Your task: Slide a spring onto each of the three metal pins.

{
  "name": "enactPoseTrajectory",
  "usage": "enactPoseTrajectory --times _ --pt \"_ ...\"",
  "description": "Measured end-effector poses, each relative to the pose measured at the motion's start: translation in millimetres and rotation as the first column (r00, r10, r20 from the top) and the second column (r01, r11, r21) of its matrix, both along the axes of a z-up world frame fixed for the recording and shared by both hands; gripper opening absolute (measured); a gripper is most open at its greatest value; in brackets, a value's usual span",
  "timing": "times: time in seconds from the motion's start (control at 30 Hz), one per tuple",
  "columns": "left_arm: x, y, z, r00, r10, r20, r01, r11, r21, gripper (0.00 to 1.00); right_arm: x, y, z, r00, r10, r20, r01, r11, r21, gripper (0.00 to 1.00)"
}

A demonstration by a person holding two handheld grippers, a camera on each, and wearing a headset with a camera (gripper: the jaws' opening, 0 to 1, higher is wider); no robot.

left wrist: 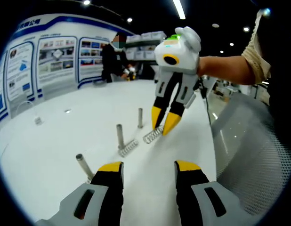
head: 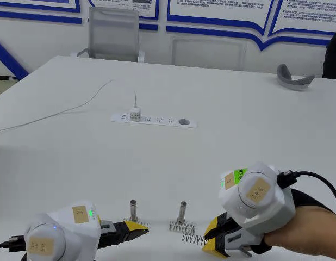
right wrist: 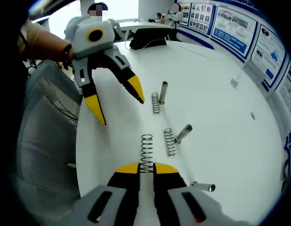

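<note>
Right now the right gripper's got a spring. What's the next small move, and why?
Probably lift the spring clear of the table and swing it toward the nearest pin: the right gripper is shut on its end, it lies flat, and that pin is bare.

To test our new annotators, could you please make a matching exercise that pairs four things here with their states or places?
1. left tongs
2. right tongs
3. middle pin
4. power strip

A. shut on a spring
B. stands bare, loose spring beside it
C. open, holding nothing
D. in the middle of the table

Pairs: 1-C, 2-A, 3-B, 4-D
</note>
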State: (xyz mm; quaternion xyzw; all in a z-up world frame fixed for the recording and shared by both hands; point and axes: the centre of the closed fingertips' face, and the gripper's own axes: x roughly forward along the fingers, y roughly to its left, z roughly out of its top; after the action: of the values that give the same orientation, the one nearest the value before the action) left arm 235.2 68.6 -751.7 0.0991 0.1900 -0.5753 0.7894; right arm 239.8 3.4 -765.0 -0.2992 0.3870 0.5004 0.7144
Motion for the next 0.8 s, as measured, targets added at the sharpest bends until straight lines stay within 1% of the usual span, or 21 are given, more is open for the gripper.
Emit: enactPoseTrajectory --times 0.2,0.4,0.8 --pt "-3.1 -6.9 -1.0 1.000 -0.030 0.005 0.030 1.000 0.009 0.43 -4.3 9.1 0.1 0.999 0.046 0.000 -0.046 0.999 -0.005 0.12" --pt "-6.2 -14.6 -0.9 0.998 -0.064 0.020 0.064 0.998 0.023 0.41 -6.1 15.5 1.2 0.996 0.085 0.004 -0.085 0.996 -0.014 0.12" --pt "-8.8 -21.9 0.2 0.994 -0.101 0.039 0.099 0.994 0.036 0.37 -13.4 24.5 1.6 0.990 0.142 0.000 -0.142 0.989 -0.027 0.12"
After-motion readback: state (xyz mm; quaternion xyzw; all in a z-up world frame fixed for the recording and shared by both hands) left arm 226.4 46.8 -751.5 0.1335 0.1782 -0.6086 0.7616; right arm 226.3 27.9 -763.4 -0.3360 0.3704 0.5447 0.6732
